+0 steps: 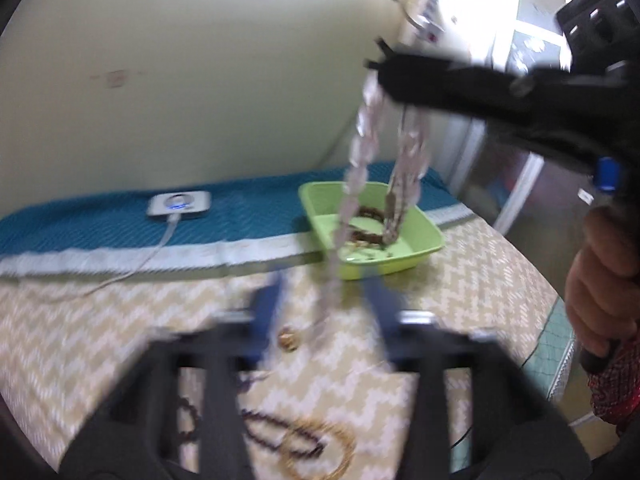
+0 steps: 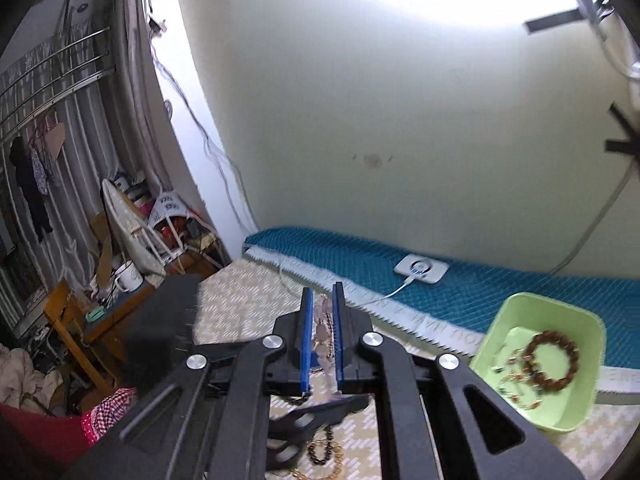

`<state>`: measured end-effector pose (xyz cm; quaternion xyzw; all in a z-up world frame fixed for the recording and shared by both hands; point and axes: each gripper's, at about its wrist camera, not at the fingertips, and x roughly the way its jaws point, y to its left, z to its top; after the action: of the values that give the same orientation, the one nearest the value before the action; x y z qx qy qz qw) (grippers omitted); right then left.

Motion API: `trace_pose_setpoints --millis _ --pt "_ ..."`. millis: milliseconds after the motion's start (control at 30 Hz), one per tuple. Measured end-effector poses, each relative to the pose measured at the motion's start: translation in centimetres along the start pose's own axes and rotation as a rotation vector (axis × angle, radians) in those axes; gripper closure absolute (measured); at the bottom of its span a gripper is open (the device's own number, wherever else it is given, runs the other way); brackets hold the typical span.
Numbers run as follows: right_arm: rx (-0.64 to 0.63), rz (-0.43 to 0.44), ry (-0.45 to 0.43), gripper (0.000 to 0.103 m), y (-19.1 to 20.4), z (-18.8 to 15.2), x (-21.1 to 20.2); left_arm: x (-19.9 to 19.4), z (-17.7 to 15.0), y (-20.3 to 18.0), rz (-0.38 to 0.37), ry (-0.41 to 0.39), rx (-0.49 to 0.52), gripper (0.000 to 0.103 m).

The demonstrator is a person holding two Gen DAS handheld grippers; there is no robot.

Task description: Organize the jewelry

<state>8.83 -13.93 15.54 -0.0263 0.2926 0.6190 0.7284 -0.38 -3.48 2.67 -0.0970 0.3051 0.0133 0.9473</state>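
Observation:
A long pale pink bead necklace hangs in a loop from my right gripper, which is raised above the bed and shut on it; its beads show between the blue pads in the right wrist view. My left gripper is open low over the bed, and the hanging strand passes between its blurred blue fingers. A green tray holds a brown bead bracelet and small pieces. Dark and gold necklaces lie on the bedspread near me.
The bed has a beige zigzag cover and a teal blanket along the wall. A white charger puck with cable lies on the blanket. Cluttered furniture stands beyond the bed's left edge.

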Motion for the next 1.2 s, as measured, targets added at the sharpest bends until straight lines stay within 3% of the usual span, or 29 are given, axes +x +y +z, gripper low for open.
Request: trace_pose_setpoints --millis 233,367,433,467,533,567,667,767,1033,1200 --pt "0.053 -0.118 -0.048 0.103 -5.7 0.0 -3.3 3.2 5.2 -3.8 -0.055 0.001 0.042 0.098" --pt "0.104 -0.174 -0.049 0.103 -10.2 -0.8 -3.6 6.6 7.3 -5.9 -0.034 0.035 0.073 0.098" --pt "0.106 -0.262 -0.036 0.103 -12.9 -1.9 -2.7 9.3 7.8 -6.5 0.007 0.078 0.083 0.082" --pt "0.111 -0.323 -0.026 0.092 -14.2 -2.6 -2.3 10.7 7.8 -6.5 0.045 0.104 0.081 0.063" --pt "0.130 -0.370 -0.025 0.075 -15.7 -3.9 -2.6 12.2 7.4 -6.0 0.091 0.145 0.066 0.061" --pt "0.157 -0.355 -0.034 0.076 -16.5 -4.8 -3.1 12.3 7.1 -5.7 0.084 0.158 0.053 0.061" --pt "0.229 -0.306 -0.045 0.076 -17.3 -6.9 -4.4 10.2 5.4 -4.5 0.084 0.146 0.047 0.061" --pt "0.236 -0.276 -0.033 0.076 -16.6 -9.0 -5.4 5.6 3.2 -1.3 0.119 0.122 -0.008 0.061" --pt "0.207 -0.231 0.184 0.075 -10.7 -17.1 -1.6 -5.4 -5.5 7.1 0.307 0.097 -0.169 0.058" --pt "0.291 -0.154 0.225 0.075 -8.1 -19.4 1.0 -7.8 -10.1 9.4 0.335 0.105 -0.248 0.058"
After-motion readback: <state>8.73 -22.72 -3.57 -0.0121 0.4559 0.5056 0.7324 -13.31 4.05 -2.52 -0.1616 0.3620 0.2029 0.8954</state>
